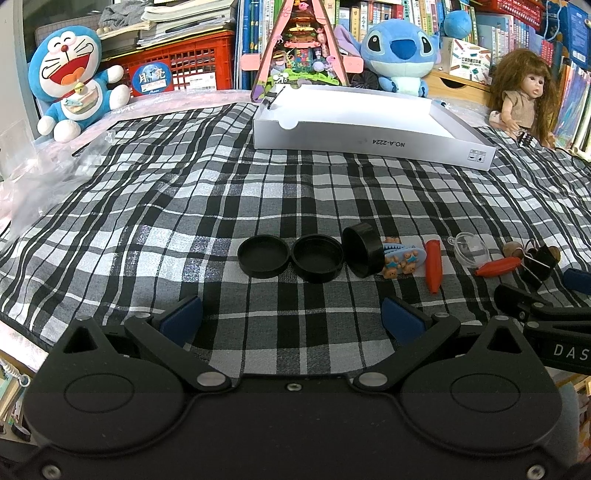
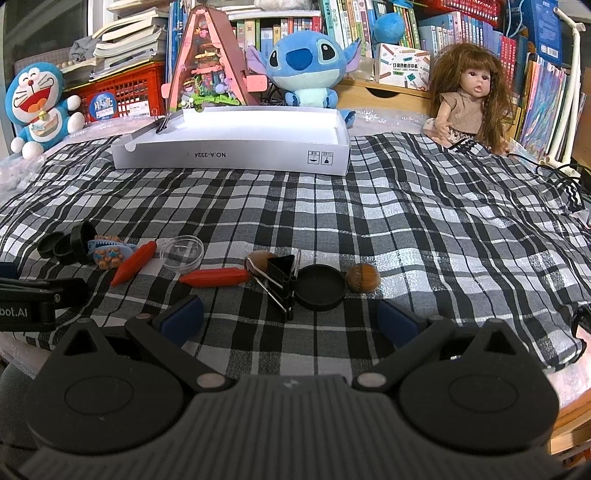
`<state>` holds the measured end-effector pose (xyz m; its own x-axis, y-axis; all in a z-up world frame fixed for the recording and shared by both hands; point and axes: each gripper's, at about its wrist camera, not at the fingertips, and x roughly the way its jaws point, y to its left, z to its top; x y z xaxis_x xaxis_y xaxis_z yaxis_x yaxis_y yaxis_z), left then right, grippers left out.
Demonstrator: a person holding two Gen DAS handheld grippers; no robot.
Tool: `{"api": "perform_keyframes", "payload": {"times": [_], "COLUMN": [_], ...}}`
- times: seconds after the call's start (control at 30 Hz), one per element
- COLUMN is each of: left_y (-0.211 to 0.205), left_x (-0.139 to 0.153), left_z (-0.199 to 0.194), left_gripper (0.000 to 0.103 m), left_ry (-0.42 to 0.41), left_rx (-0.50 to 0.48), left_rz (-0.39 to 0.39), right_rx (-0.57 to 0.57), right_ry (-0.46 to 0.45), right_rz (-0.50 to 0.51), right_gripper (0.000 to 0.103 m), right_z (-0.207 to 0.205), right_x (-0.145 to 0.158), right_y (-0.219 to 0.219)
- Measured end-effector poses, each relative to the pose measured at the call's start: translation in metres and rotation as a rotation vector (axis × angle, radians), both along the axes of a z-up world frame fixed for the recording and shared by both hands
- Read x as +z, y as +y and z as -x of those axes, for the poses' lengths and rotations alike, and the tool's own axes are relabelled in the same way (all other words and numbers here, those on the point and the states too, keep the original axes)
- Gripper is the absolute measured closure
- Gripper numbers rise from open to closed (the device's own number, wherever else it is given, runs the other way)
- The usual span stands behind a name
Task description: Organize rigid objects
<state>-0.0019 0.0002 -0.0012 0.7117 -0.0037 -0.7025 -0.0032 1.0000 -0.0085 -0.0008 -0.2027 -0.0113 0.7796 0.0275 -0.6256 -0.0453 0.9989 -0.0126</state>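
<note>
Left wrist view: your left gripper (image 1: pixel 291 314) hangs spread and empty; the white box (image 1: pixel 369 142) looks bare apart from a binder clip on its rim.
Right wrist view: your right gripper (image 2: pixel 291 314) gapes too, above a black lid (image 2: pixel 320 287); binder clip (image 2: pixel 281 274), walnuts and red pieces crowd it, nothing sorted yet.

A black-and-white plaid cloth (image 2: pixel 369 206) is covering the surface ahead of the claws. Beyond it, crowded bookshelves (image 2: pixel 406 26) are lining the back wall, with a red crate (image 1: pixel 184 70) sitting far ahead to the left under stacked books (image 1: pixel 184 18).
</note>
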Motion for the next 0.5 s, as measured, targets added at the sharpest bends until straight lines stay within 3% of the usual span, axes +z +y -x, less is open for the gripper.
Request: {"api": "perform_keyframes", "payload": {"times": [0.5], "left_y": [0.0046], "left_x": [-0.0014], "left_z": [0.0037], "left_gripper": [0.000], "left_ry": [-0.044], "left_rx": [0.012], "left_rz": [0.004], "right_rx": [-0.005], "right_ry": [-0.073], "right_rz": [-0.005], "right_gripper": [0.000], "right_z": [0.0075], "right_x": [-0.0056], "right_y": [0.0001]}}
